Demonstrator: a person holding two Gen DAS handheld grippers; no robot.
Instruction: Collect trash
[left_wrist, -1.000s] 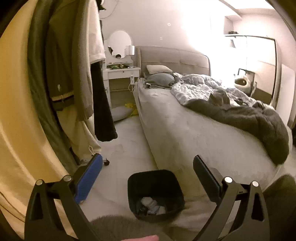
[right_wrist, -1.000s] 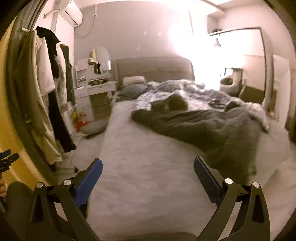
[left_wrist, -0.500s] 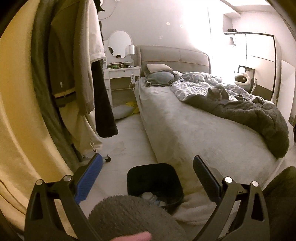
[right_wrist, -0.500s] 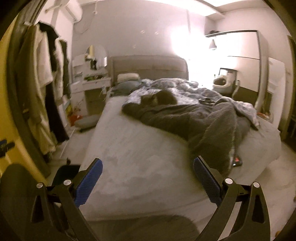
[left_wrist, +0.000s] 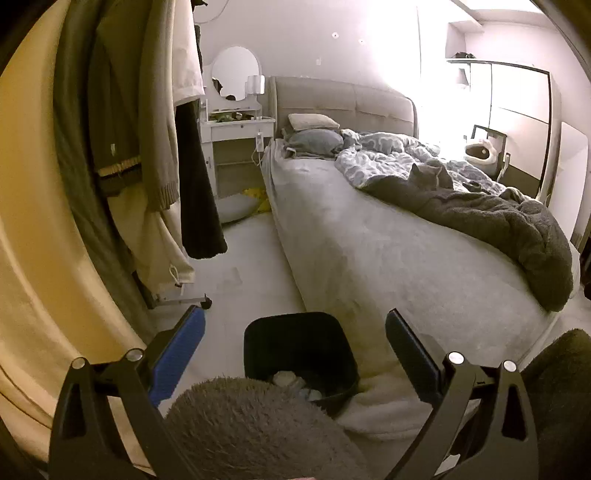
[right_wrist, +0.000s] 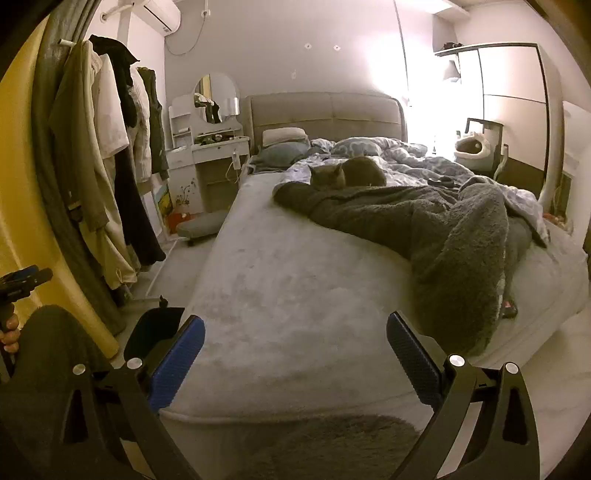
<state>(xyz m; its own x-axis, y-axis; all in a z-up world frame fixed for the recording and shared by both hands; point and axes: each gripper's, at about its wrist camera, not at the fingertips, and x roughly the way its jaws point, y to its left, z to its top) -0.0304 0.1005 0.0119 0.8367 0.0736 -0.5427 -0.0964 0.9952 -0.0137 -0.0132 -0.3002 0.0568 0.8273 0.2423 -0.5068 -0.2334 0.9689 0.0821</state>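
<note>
Standing beside the bed (left_wrist: 369, 258), the bin (left_wrist: 299, 354) shows between both grippers' empty, spread-apart fingers (left_wrist: 181, 347).

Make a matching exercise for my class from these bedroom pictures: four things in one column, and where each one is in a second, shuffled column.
Things
1. cat
2. bin
3. mirror
4. coats

Places
A. on the floor by the bed's corner
B. hanging on a rack at the left
C. curled up on the blanket on the bed
D. above the white dressing table

Pairs: 1-C, 2-A, 3-D, 4-B
</note>
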